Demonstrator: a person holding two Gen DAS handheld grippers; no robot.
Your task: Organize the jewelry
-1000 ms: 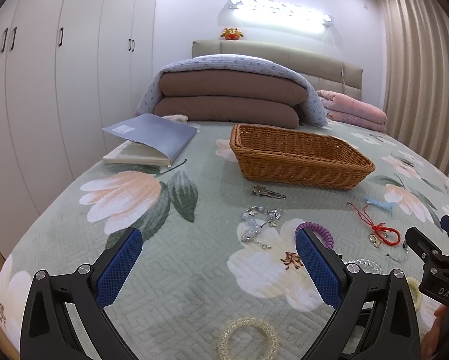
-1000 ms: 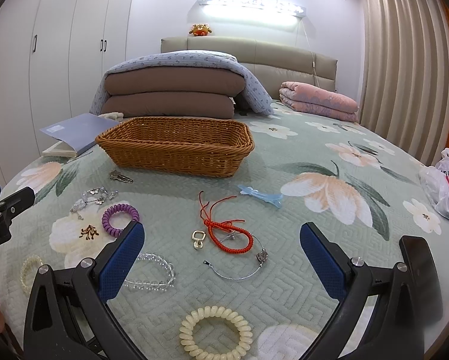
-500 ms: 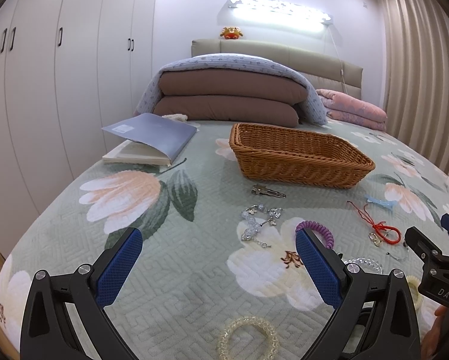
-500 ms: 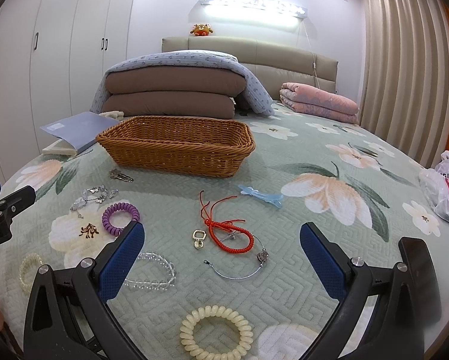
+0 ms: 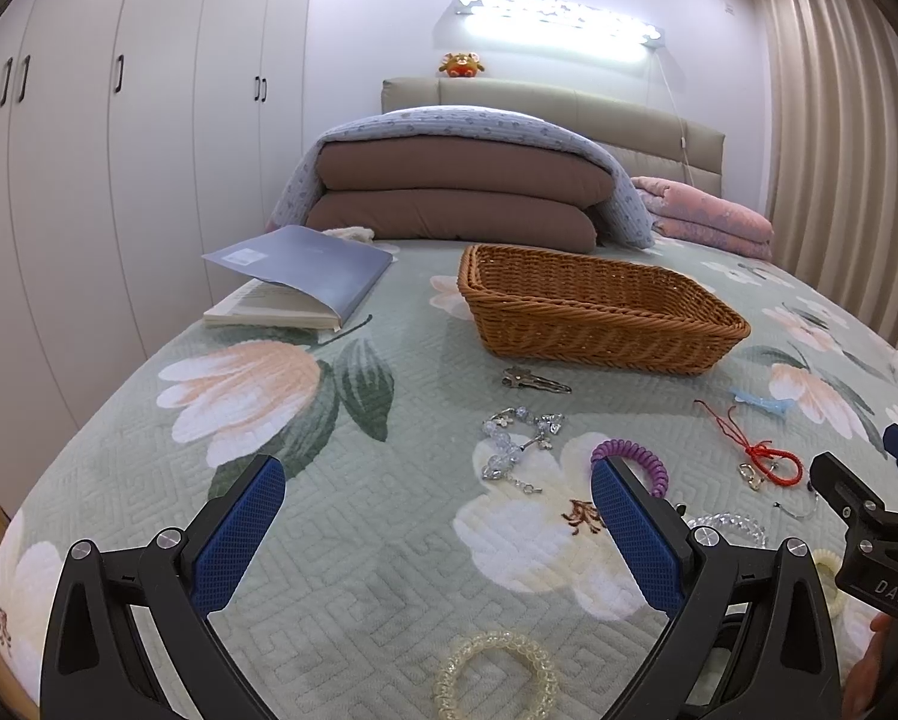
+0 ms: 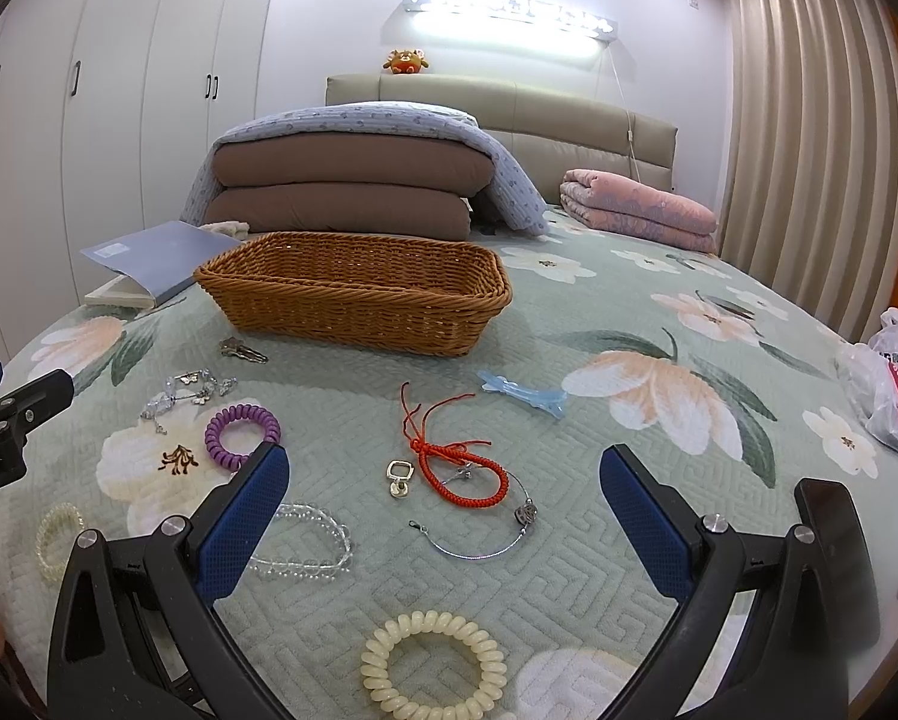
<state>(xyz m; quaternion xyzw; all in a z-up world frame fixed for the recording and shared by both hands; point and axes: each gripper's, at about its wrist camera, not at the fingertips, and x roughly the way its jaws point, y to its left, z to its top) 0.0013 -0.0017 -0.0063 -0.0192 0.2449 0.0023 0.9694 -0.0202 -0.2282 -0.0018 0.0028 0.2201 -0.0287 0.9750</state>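
Jewelry lies scattered on the floral bedspread in front of an empty wicker basket (image 5: 598, 315) (image 6: 359, 300). In the right wrist view I see a red cord bracelet (image 6: 466, 471), a purple coil band (image 6: 242, 435), a cream coil band (image 6: 434, 669), a clear bead bracelet (image 6: 305, 546), a thin silver bangle (image 6: 484, 534), a blue hair clip (image 6: 523, 393), a crystal charm bracelet (image 6: 188, 393) and a metal clip (image 6: 242, 351). My left gripper (image 5: 437, 534) is open and empty above the bedspread. My right gripper (image 6: 443, 531) is open and empty above the red bracelet and bangle.
An open book (image 5: 296, 288) lies back left of the basket. Folded brown quilts (image 5: 454, 198) and a pink blanket (image 6: 637, 213) are stacked by the headboard. A plastic bag (image 6: 892, 384) sits at the bed's right edge. Wardrobes line the left wall.
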